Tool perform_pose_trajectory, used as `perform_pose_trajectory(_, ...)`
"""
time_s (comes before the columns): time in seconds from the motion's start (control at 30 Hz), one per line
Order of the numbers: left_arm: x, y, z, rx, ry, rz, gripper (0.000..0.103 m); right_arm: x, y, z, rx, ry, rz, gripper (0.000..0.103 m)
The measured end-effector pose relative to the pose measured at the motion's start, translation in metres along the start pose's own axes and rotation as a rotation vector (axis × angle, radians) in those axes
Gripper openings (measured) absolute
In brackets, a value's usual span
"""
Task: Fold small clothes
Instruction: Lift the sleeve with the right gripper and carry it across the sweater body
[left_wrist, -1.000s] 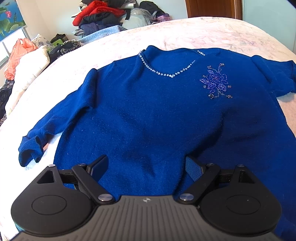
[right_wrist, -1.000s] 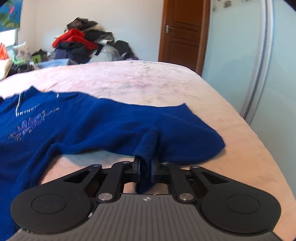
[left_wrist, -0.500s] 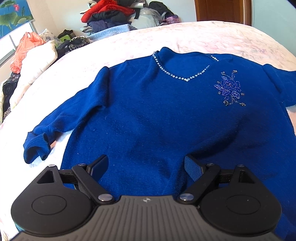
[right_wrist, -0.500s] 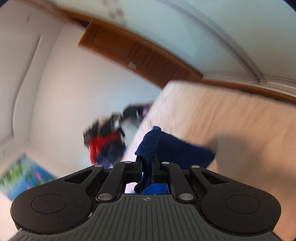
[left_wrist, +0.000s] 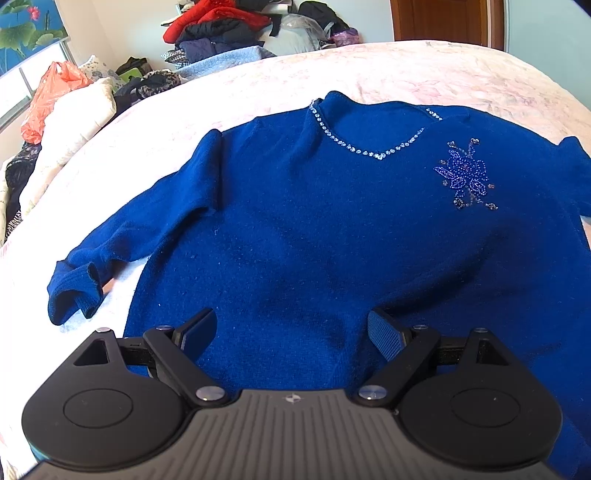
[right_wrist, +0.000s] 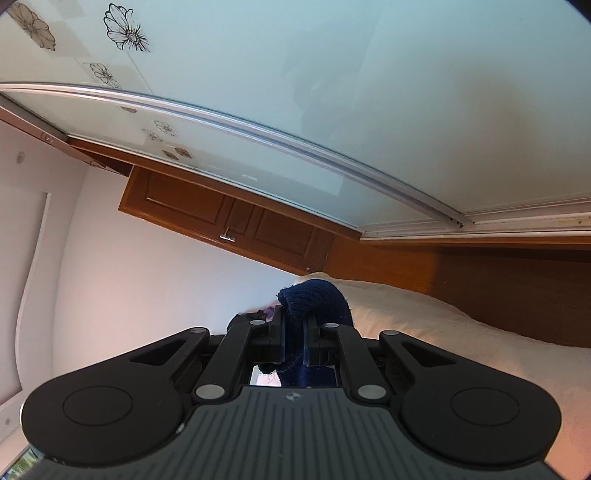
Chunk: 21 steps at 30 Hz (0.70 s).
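Your right gripper (right_wrist: 293, 345) pinched the sweater's (left_wrist: 332, 240) cuff (right_wrist: 314, 299); soft, limp knit, grab hems; left gripper (left_wrist: 291, 332) hung open above it.

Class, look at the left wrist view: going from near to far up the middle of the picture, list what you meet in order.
Left tool, open → blue sweater body → its rhinestone neckline → pink bedspread → heap of clothes by the wall.
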<state>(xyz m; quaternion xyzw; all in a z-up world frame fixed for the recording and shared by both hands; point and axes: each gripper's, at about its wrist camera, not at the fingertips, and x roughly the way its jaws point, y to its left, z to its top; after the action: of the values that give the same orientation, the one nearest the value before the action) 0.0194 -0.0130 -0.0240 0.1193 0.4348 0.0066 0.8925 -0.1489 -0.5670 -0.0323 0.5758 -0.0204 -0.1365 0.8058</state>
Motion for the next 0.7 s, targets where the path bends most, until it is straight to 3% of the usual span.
perform_pose_trajectory(0.23, 0.000, 0.002, -0.001, -0.001, -0.005, -0.005, 0.089, 0.025, 0.043, -0.055, -0.101, 0.129, 0.086, 0.012)
perform_pose_trajectory(0.7, 0.001, 0.009, -0.002, -0.019, -0.007, -0.006, 0.089, 0.112, 0.097, -0.193, -0.219, 0.502, 0.192, 0.012)
